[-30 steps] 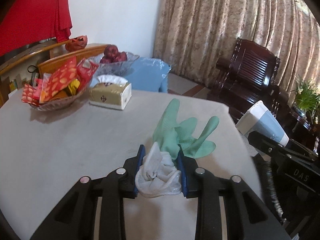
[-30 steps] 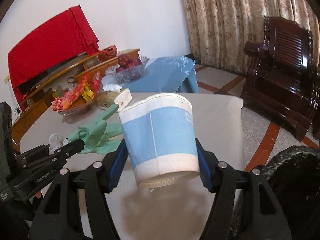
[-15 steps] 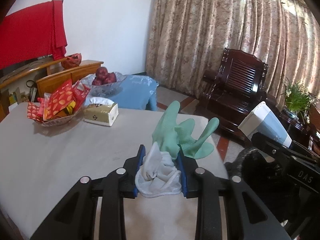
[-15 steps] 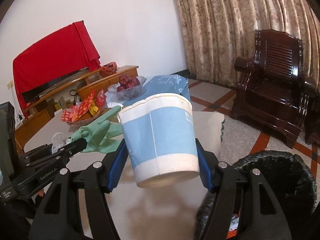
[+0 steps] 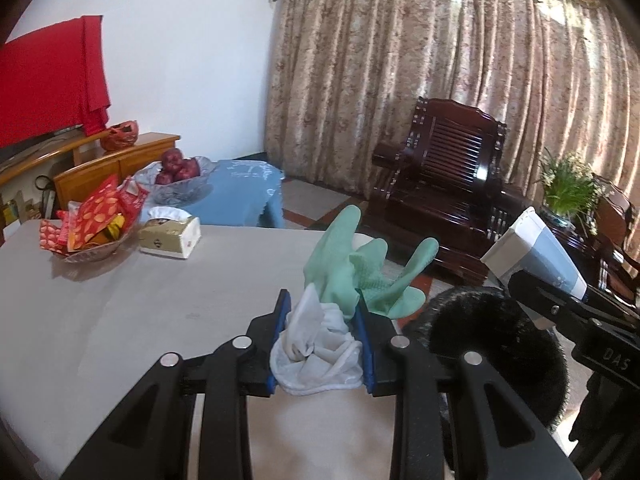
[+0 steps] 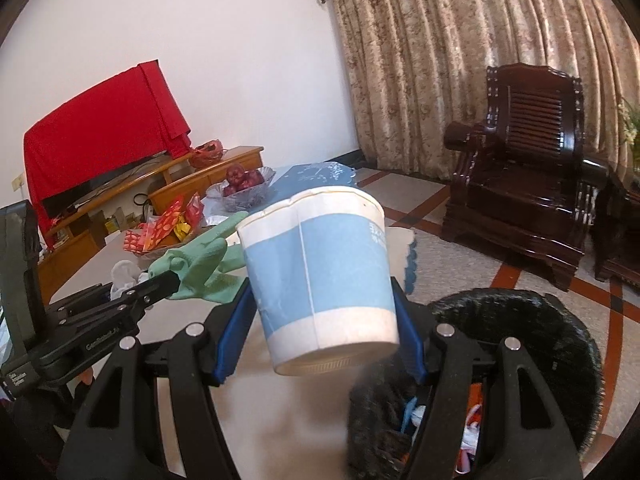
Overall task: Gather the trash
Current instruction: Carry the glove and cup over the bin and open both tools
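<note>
trash bin (image 6: 560, 320) near: right gripper (image 6: 320, 320) clamps paper cup (image 6: 320, 276), left gripper (image 5: 320, 344) clamps tissue (image 5: 316, 352) plus green glove (image 5: 344, 272); centre over the opening before releasing.

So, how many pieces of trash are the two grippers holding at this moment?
3. The left gripper clamps crumpled white tissue and a green rubber glove together. The right gripper holds a blue-and-white paper cup. More may hide inside the tissue.
</note>
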Demonstrator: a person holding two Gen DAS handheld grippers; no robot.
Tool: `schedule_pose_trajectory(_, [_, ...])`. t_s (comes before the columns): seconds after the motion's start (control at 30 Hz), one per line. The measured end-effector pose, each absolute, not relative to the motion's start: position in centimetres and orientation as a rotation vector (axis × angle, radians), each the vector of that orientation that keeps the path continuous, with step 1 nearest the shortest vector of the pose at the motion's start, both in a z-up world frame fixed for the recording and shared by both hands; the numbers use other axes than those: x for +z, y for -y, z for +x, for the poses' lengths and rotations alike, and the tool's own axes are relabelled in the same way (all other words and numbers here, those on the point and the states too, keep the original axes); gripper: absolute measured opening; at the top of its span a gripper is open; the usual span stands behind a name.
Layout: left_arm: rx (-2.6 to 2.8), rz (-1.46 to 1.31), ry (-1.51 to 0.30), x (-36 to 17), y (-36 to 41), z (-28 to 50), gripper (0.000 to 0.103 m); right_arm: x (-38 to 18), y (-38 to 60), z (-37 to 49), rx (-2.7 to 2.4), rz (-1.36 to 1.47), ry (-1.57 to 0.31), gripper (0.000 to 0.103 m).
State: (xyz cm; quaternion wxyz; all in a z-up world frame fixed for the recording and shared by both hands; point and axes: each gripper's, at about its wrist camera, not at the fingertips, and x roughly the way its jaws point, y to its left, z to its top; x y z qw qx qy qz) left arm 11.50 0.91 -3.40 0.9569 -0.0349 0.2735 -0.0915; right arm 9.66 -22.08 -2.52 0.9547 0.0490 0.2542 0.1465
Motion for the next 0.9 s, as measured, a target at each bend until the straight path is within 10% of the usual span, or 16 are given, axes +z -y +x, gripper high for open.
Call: schedule_pose_trajectory(0.9, [-0.49, 0.068, -0.644, -6.8, 15.4, 11.2, 0.03, -7.8, 36.2, 4.1, -0.01, 0.144, -0.578, 0.063])
